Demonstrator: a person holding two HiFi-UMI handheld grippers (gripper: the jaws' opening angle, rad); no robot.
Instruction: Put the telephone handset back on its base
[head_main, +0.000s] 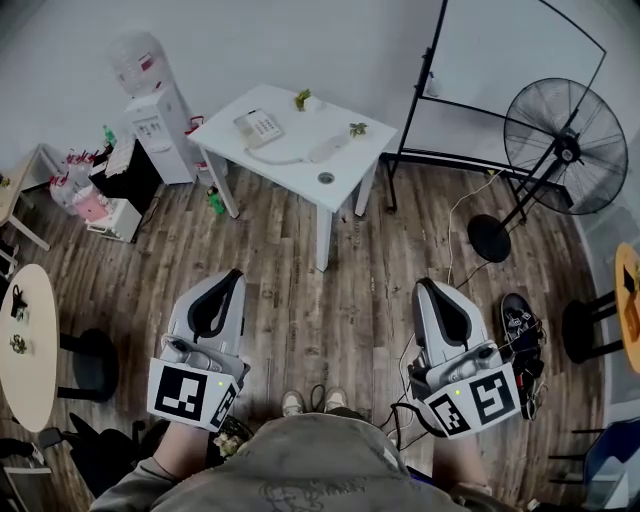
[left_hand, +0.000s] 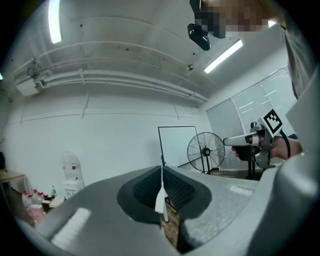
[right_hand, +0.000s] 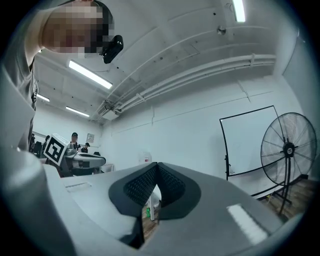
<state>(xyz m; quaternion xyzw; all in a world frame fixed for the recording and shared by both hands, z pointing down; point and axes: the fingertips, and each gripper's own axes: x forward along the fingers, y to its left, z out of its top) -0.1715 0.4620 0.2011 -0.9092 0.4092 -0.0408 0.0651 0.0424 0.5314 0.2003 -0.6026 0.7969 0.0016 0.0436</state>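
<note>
The telephone base (head_main: 259, 126) sits on a white table (head_main: 290, 160) across the room. Its handset (head_main: 326, 149) lies off the base to the right on the tabletop, joined by a cord. Both grippers are held low near the person's body, far from the table. My left gripper (head_main: 230, 281) is shut with nothing between its jaws, which meet at the tips (left_hand: 161, 172). My right gripper (head_main: 427, 291) is likewise shut and empty (right_hand: 156, 168). Each gripper view shows mostly wall and ceiling; the phone is not seen there.
Two small plants (head_main: 302, 98) (head_main: 357, 129) stand on the white table. A water dispenser (head_main: 150, 105) is at its left, a whiteboard (head_main: 500, 60) and a standing fan (head_main: 562, 148) at its right. A round table (head_main: 25, 345) is near left. Shoes (head_main: 520, 322) and a cable lie on the wooden floor.
</note>
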